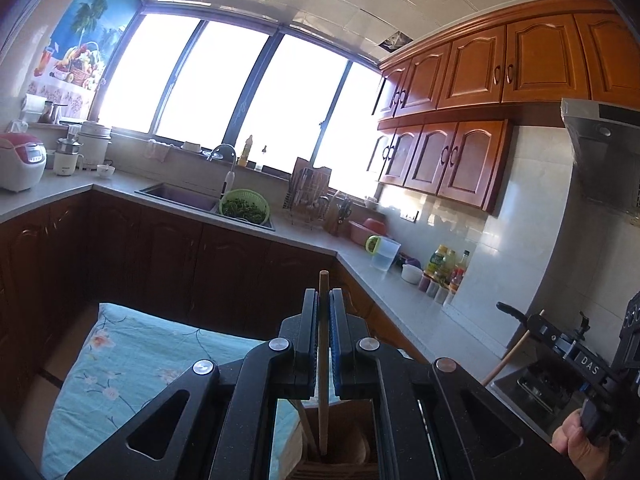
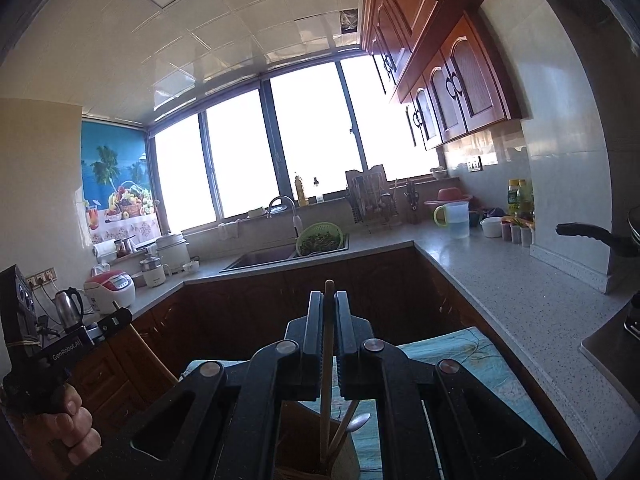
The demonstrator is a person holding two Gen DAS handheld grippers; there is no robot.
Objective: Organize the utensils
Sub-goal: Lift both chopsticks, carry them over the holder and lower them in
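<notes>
In the left wrist view my left gripper [image 1: 323,294] is shut on an upright wooden utensil handle [image 1: 323,360]. The handle's lower end stands inside a brown utensil holder [image 1: 352,456] at the bottom edge. At the right of that view my right gripper [image 1: 536,326] grips a slanted wooden stick [image 1: 506,360]. From the right wrist camera, the right gripper [image 2: 329,295] is shut on a wooden handle [image 2: 326,380] that reaches down into the holder [image 2: 294,452]. A metal spoon [image 2: 361,420] and another wooden stick lean in the holder. The left gripper [image 2: 120,316] shows at the left, held by a hand [image 2: 68,432].
The holder stands on a table with a light blue floral cloth [image 1: 120,360]. Behind it, dark cabinets carry a grey countertop [image 2: 520,292] with a sink [image 1: 176,194], a green colander [image 1: 245,206], a jug [image 1: 385,254] and bottles [image 1: 444,268]. A stove [image 1: 532,392] and black pan handle [image 2: 588,234] lie right.
</notes>
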